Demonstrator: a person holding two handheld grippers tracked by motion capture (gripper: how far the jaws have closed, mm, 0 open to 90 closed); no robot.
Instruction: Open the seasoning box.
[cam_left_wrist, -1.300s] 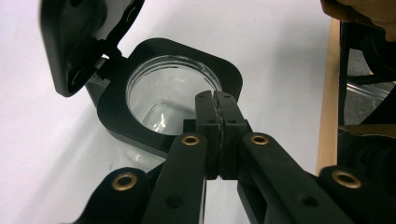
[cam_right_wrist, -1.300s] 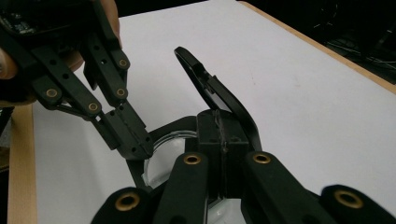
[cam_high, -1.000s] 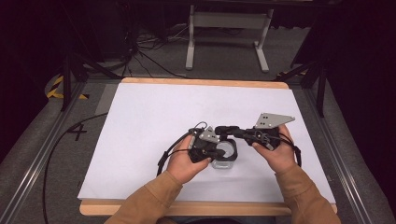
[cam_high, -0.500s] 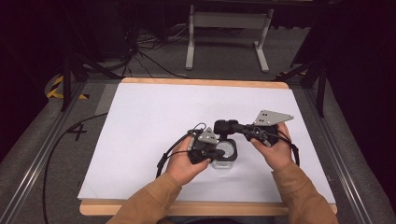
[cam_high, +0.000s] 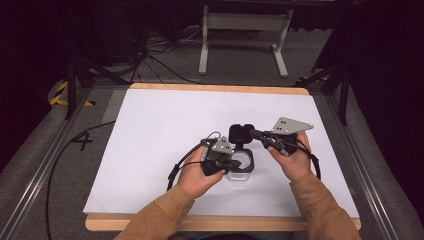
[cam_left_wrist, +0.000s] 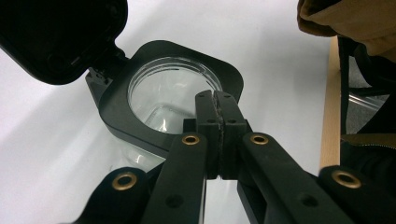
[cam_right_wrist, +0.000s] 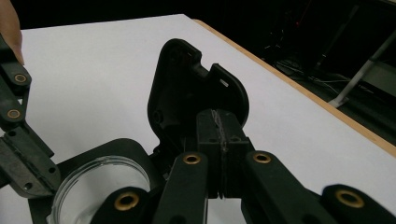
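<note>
I saw a clear jar (cam_high: 242, 165) with a square black rim standing on the white tabletop (cam_high: 160, 125), mouth up, near my edge. My left gripper (cam_left_wrist: 215, 100) had its fingers pressed together over the rim. The black lid (cam_high: 242, 133) stood open on its hinge, tipped up and away. My right gripper (cam_right_wrist: 219, 122) had its fingers closed against the lid.

A jar (cam_high: 241, 165) sits right of centre on the table (cam_high: 165, 125), its hinged lid (cam_high: 241, 134) raised behind it.
</note>
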